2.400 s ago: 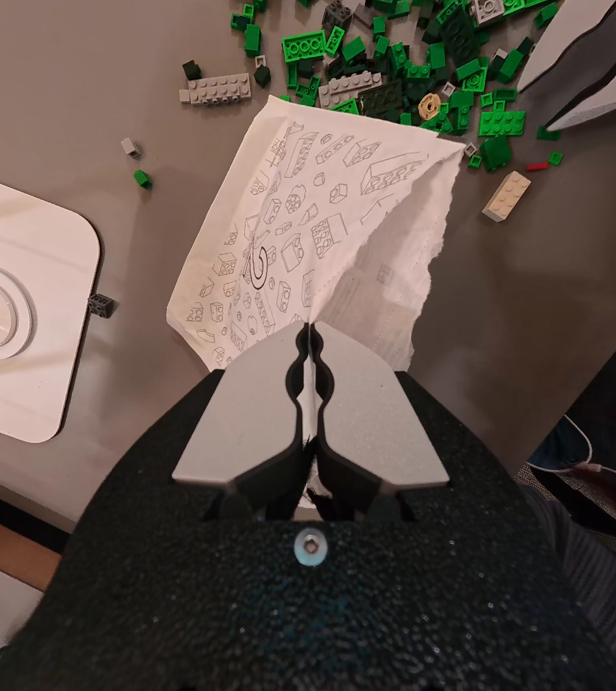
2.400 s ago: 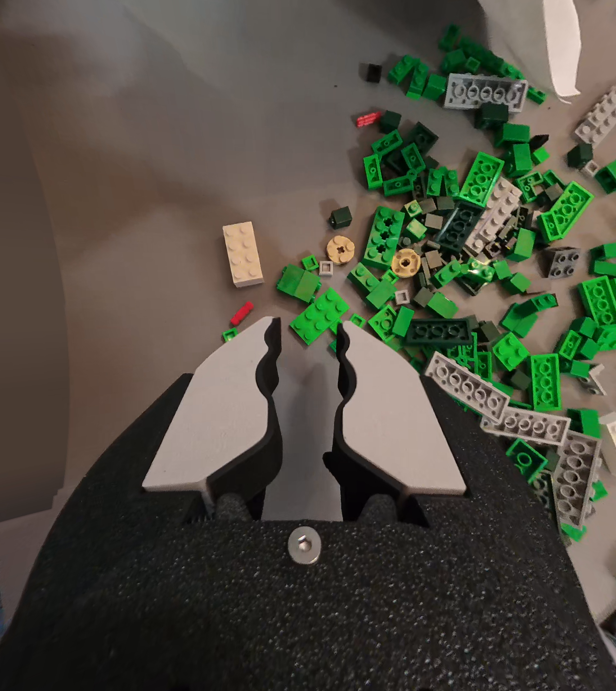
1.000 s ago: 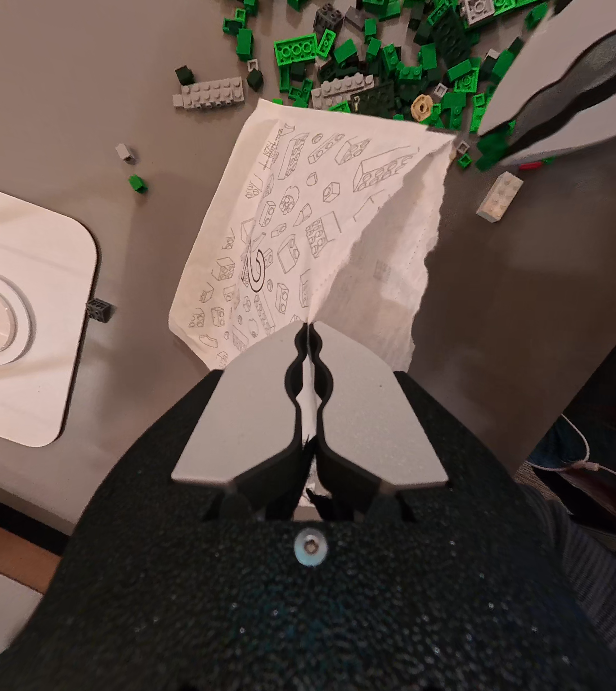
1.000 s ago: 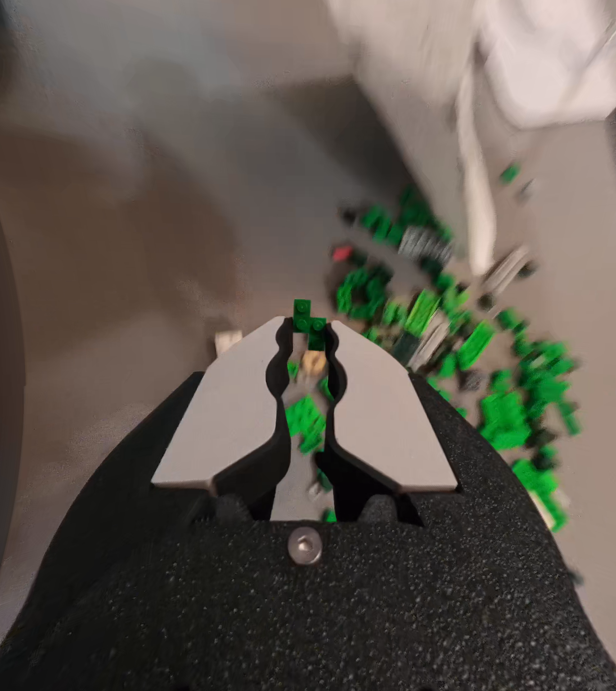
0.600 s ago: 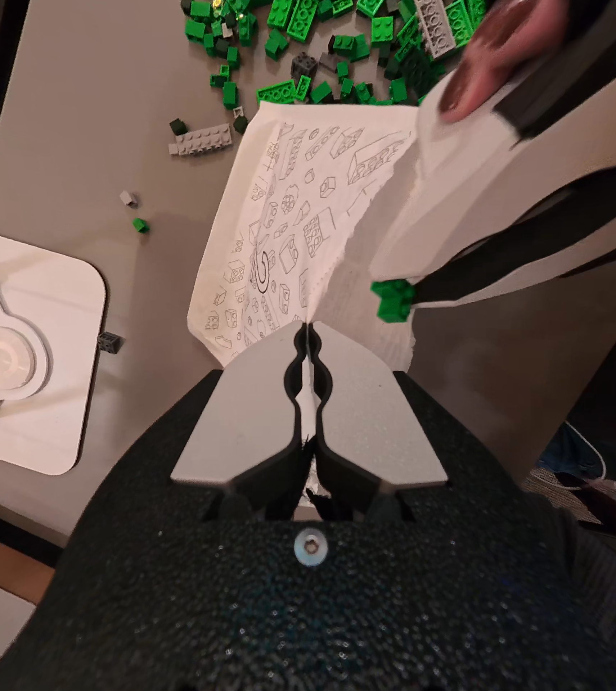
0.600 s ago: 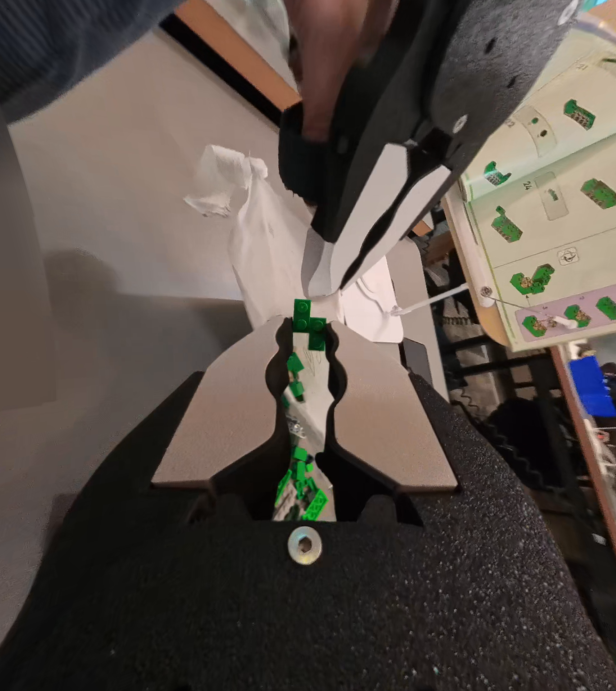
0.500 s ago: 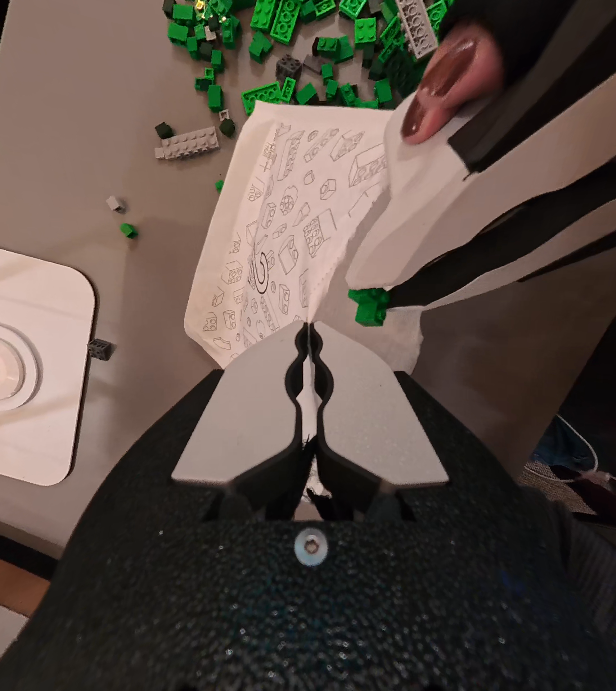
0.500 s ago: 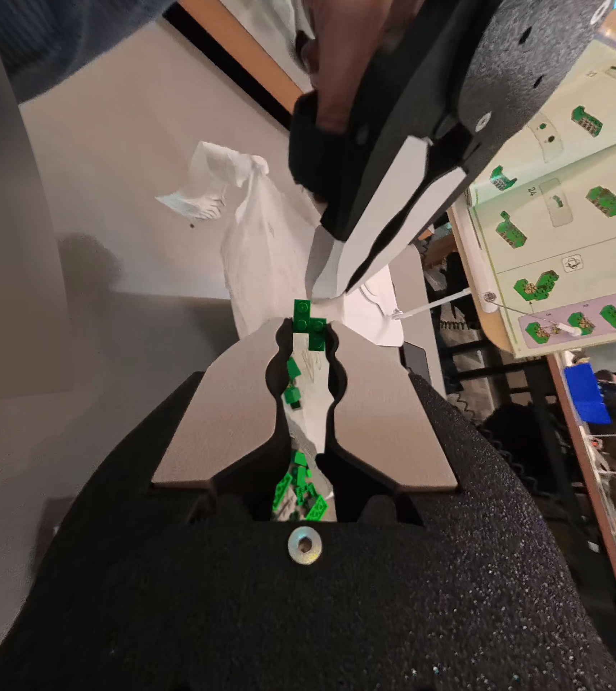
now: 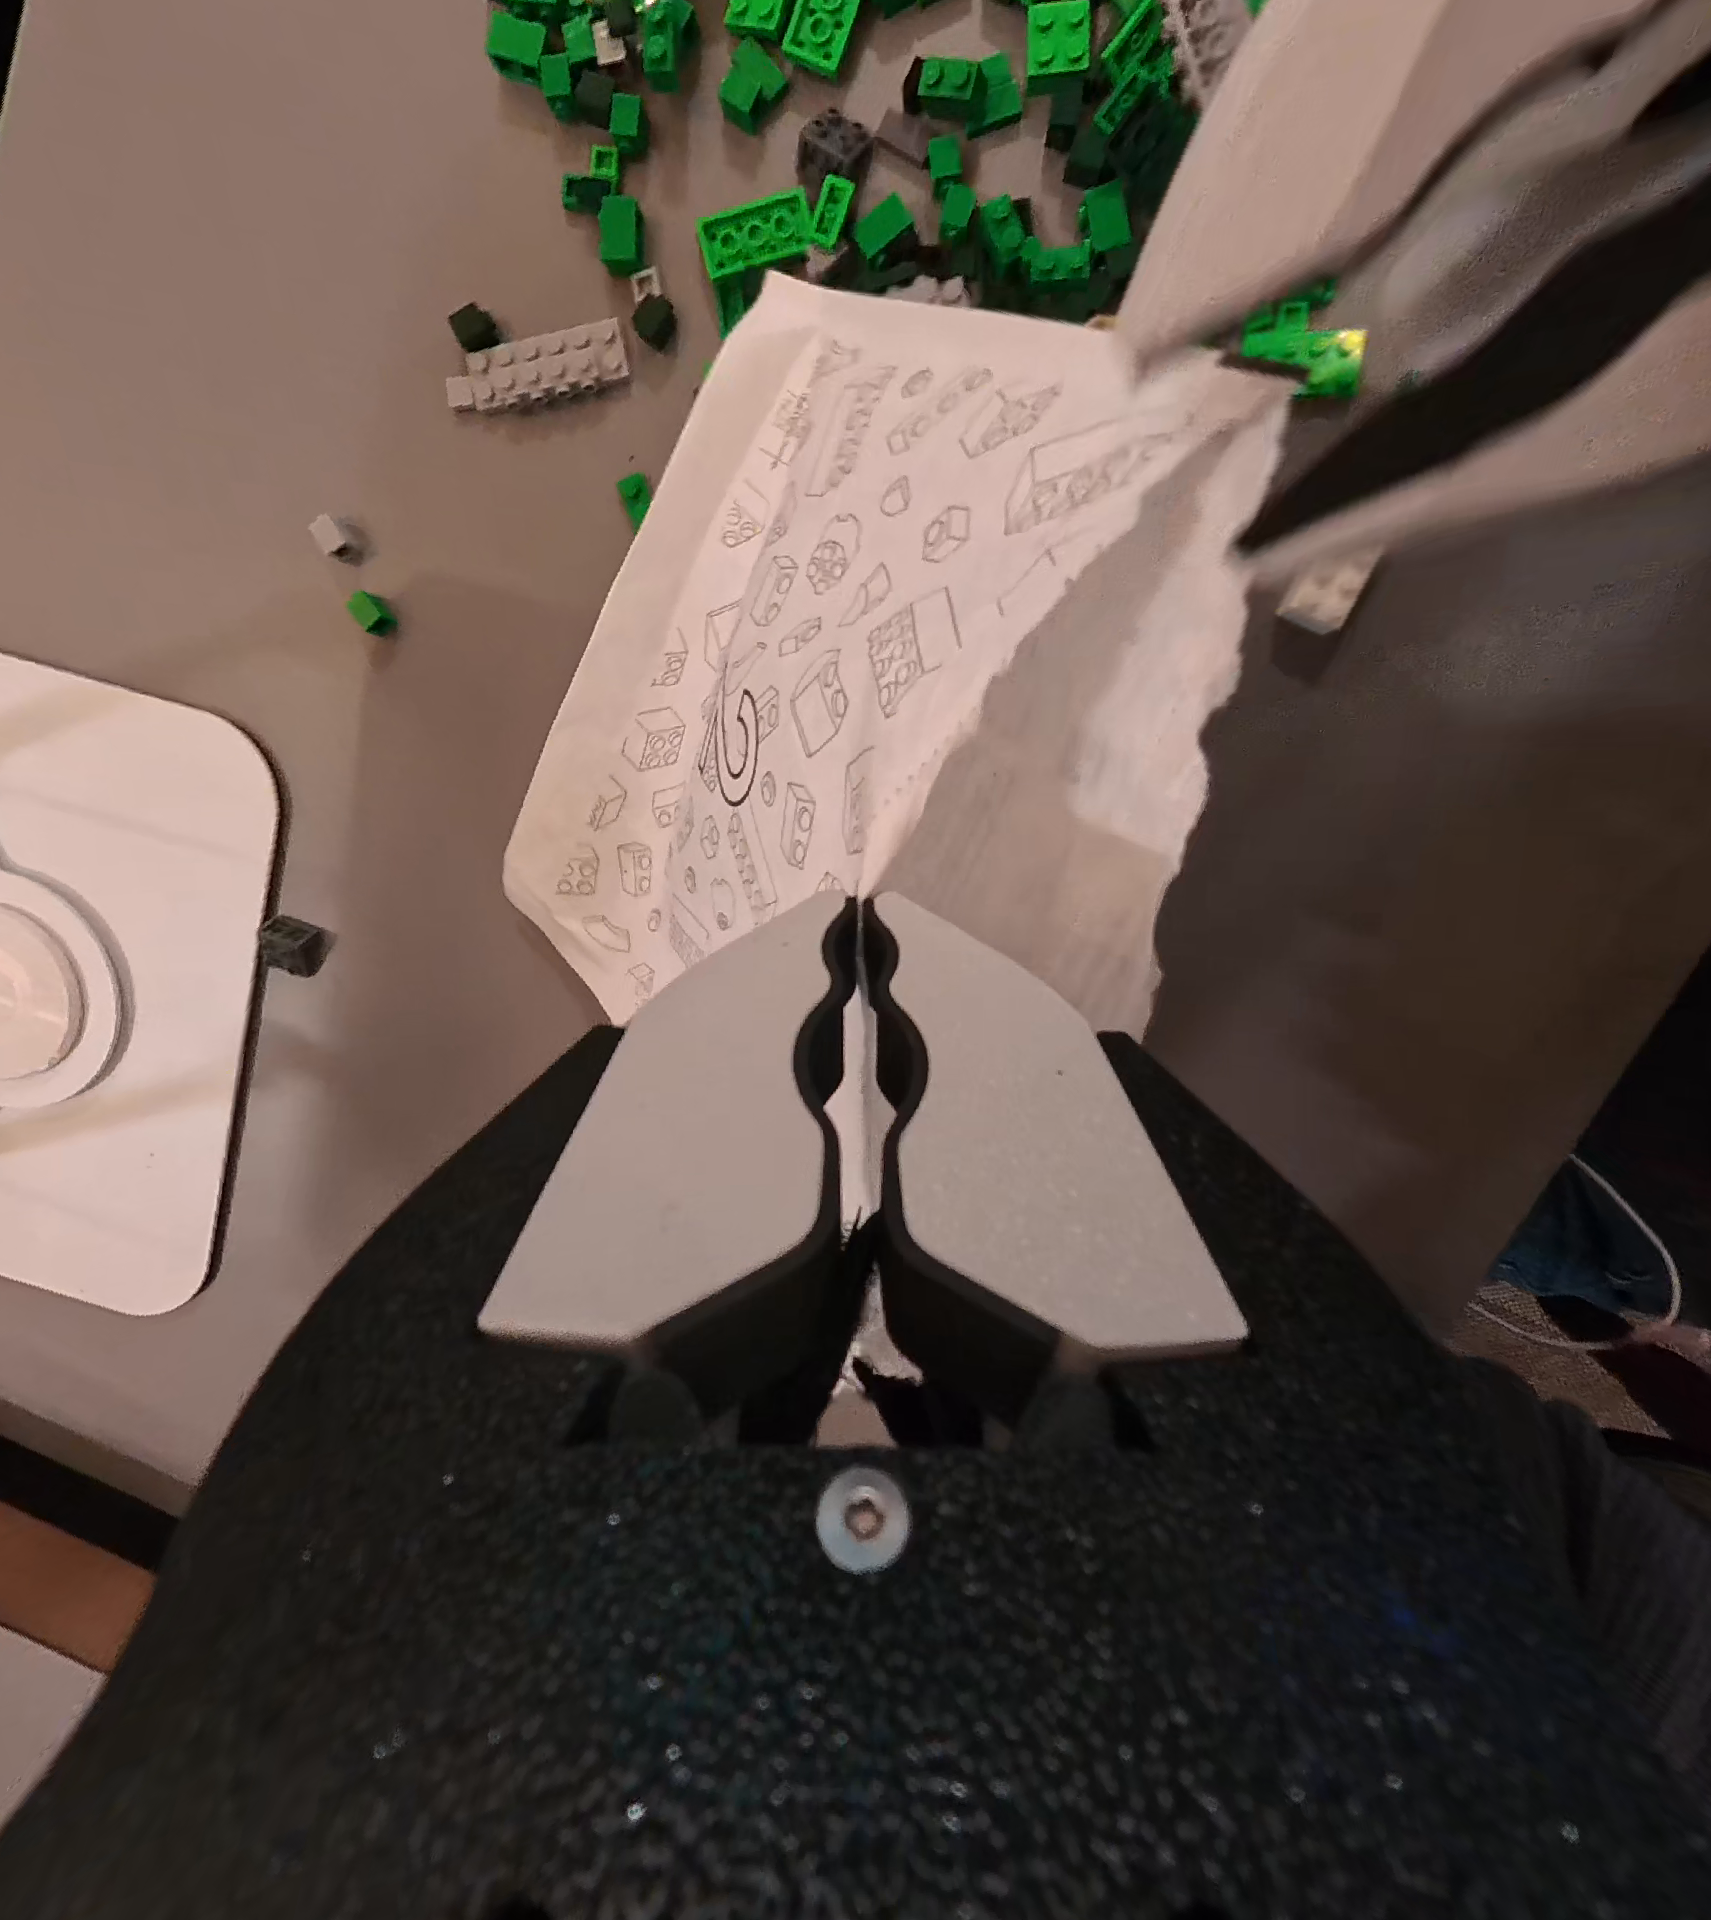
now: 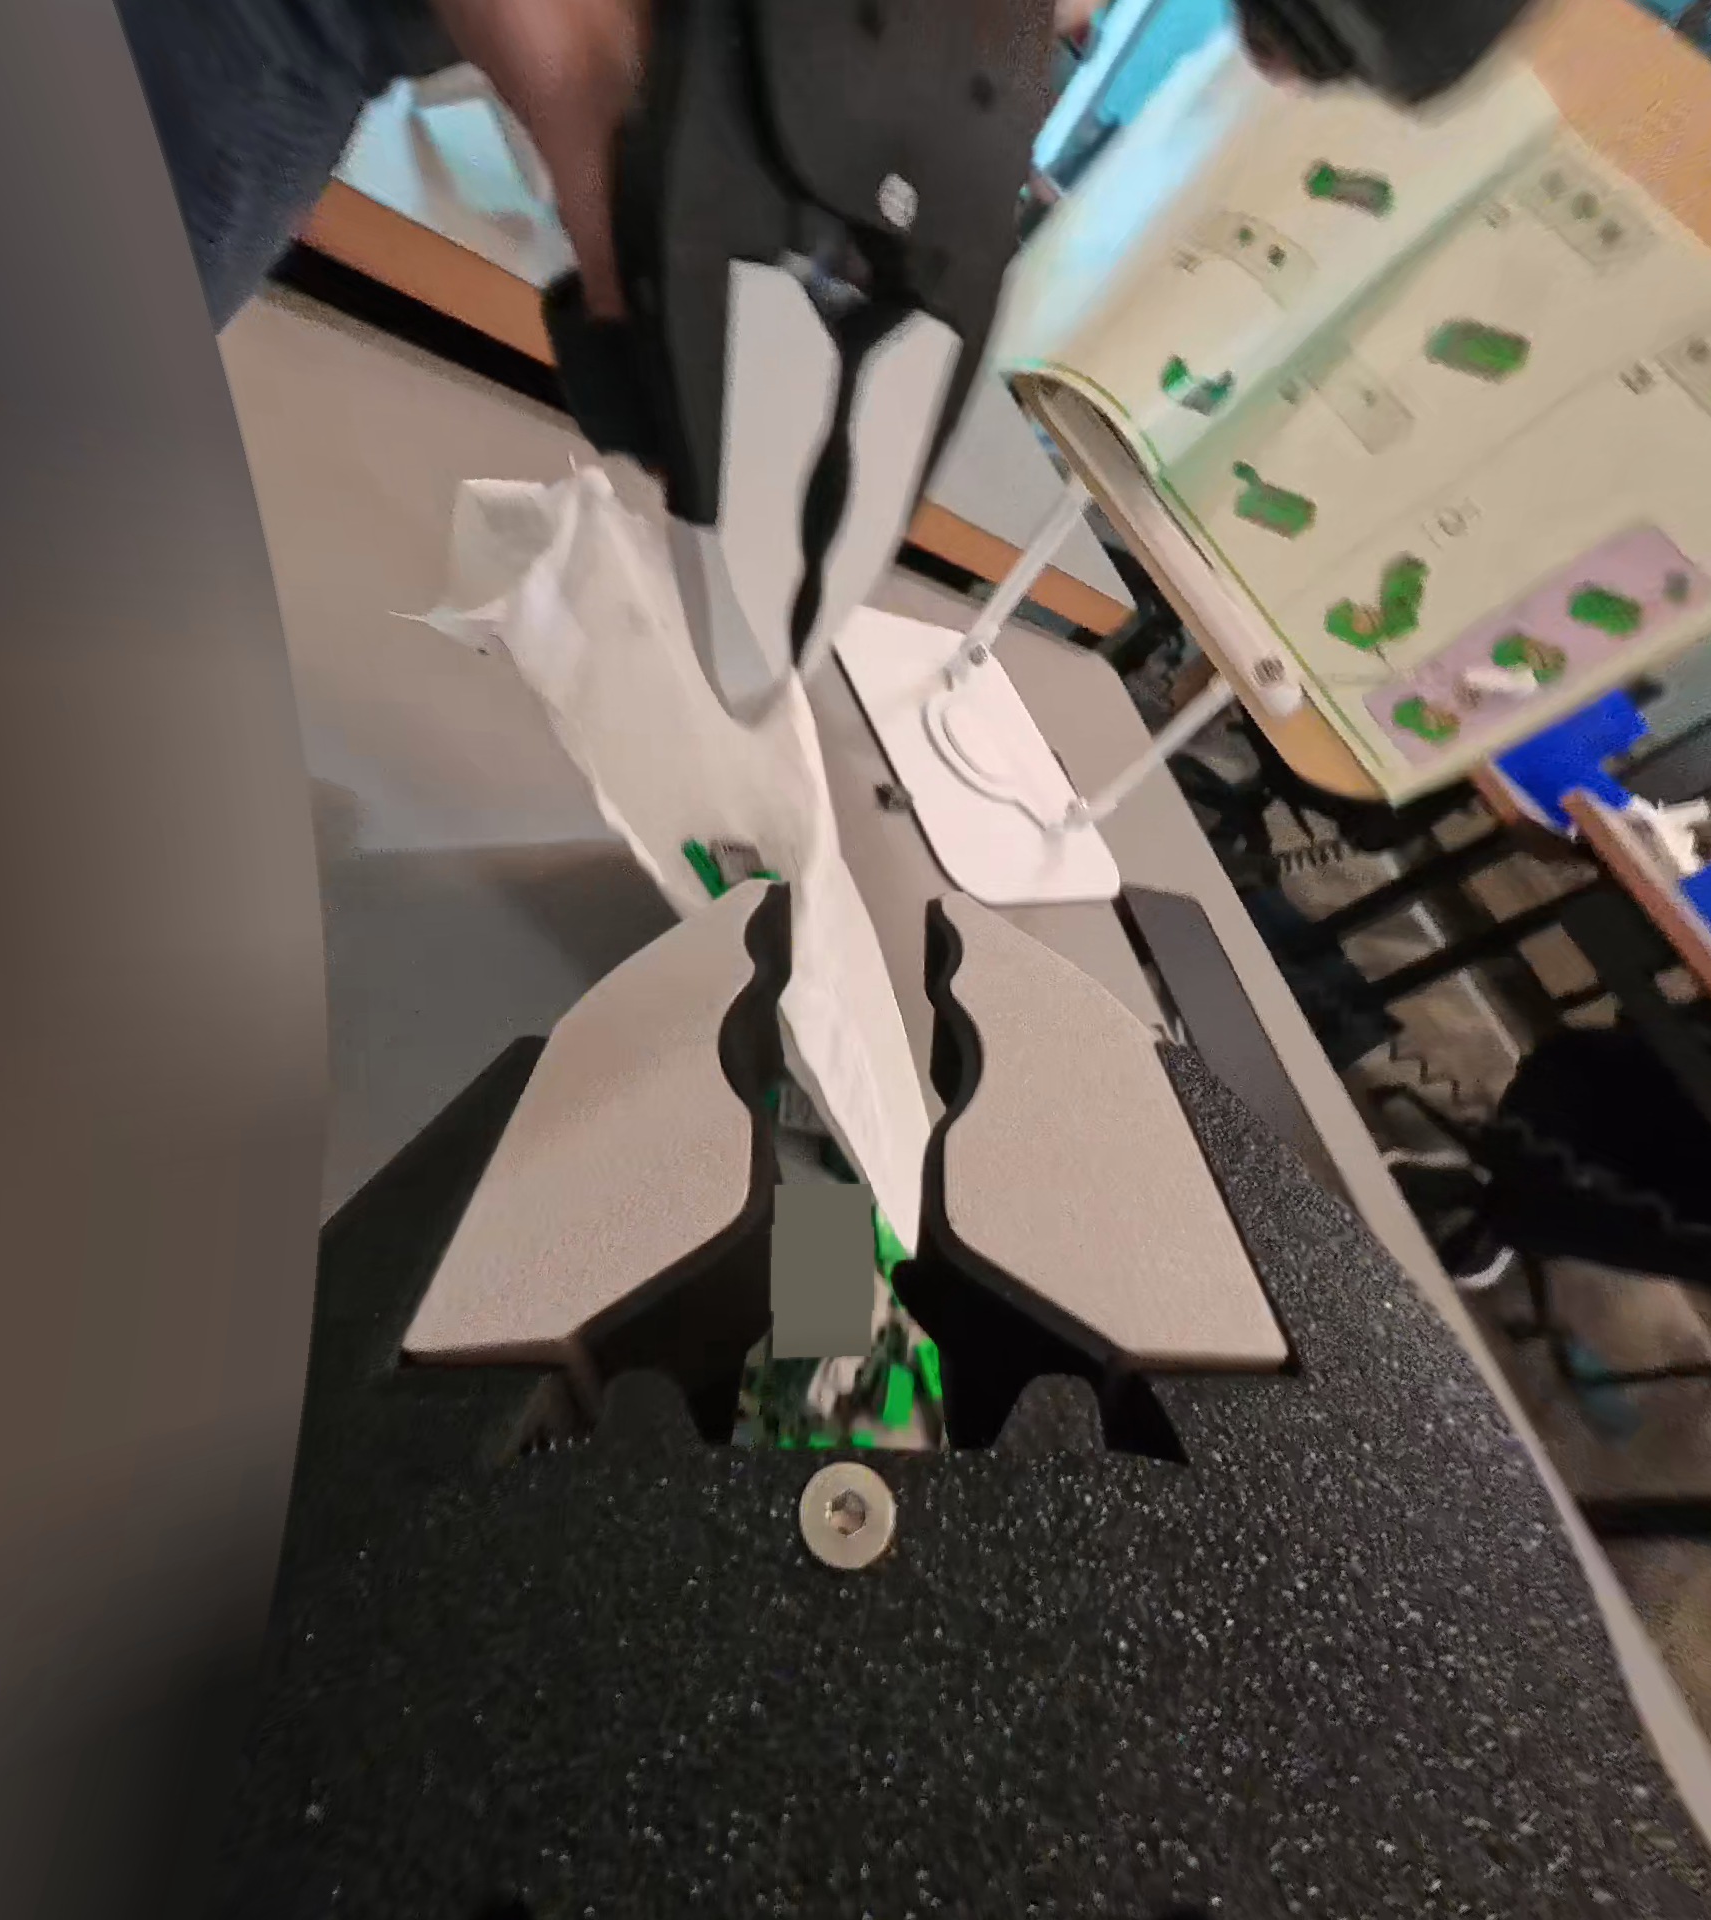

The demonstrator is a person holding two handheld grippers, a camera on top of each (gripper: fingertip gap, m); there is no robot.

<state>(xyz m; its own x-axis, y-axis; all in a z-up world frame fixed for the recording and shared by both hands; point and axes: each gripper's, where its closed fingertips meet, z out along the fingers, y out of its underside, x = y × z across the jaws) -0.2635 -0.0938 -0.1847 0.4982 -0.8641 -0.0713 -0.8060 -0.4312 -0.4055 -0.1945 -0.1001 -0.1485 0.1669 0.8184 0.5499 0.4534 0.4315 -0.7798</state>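
On the left lies the white stand base (image 9: 82,956), and beside it the left gripper (image 9: 859,914) is closed tight on a corner of the white paper bag (image 9: 830,644), which hangs open above the grey table (image 9: 207,364). To the right, the right gripper (image 10: 856,914) stands with its jaws apart and nothing between them, just at the bag's mouth. I think the thin torn paper could rip or slip if it is pulled, spilling bricks; free room is on the left, while the brick pile (image 9: 882,156) and the table's right edge are near.

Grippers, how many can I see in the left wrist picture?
2. The left gripper, bottom, pinches the paper bag; the right gripper, blurred, is top right.
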